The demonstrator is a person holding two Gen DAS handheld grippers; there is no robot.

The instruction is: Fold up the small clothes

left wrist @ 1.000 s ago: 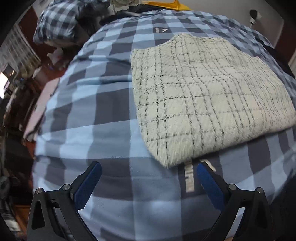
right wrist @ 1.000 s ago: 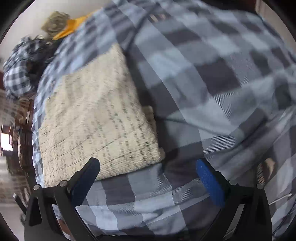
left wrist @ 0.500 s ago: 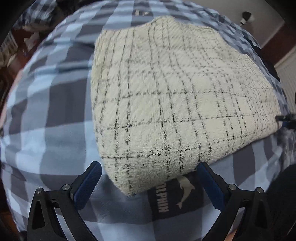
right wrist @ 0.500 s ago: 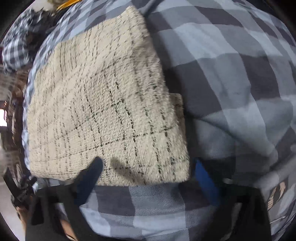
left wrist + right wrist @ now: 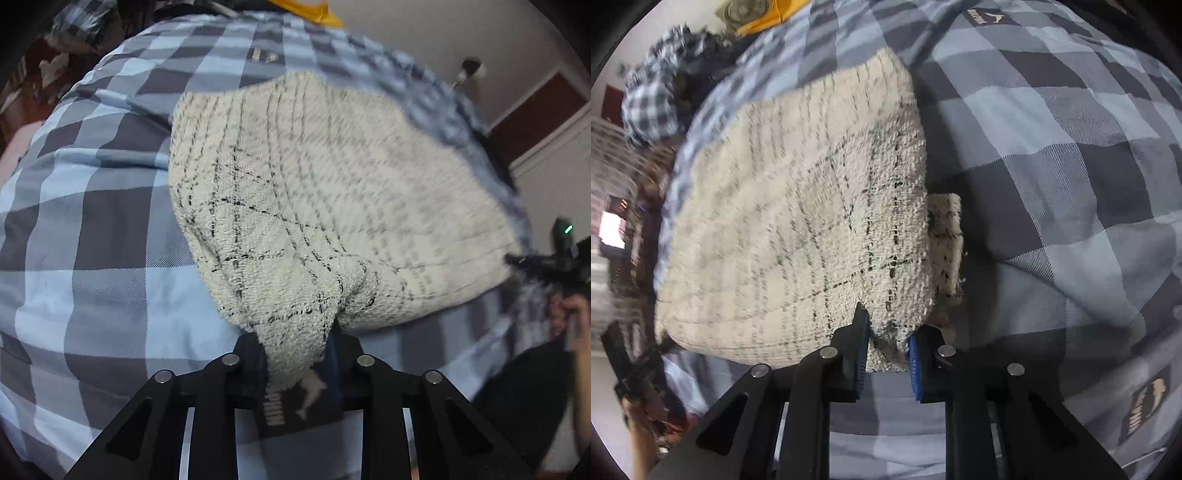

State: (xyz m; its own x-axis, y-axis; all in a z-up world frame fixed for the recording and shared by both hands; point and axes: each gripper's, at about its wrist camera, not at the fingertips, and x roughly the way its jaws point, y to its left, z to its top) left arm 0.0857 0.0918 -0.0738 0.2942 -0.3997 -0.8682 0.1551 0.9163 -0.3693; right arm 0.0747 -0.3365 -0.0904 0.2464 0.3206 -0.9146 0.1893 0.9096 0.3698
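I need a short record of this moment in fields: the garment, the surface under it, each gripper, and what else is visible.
garment: cream knit garment with thin dark grid lines, folded, lying on the bed
surface: blue and grey checked bedcover
left gripper: jaws closing, near corner of the garment pinched between them
right gripper: jaws closing, the other near corner between its blue pads
background: yellow item and crumpled checked cloth at the far end of the bed

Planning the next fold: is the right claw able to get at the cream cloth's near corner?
Likely yes: the right claw is closing with the cream cloth corner already between its pads, nothing blocking.
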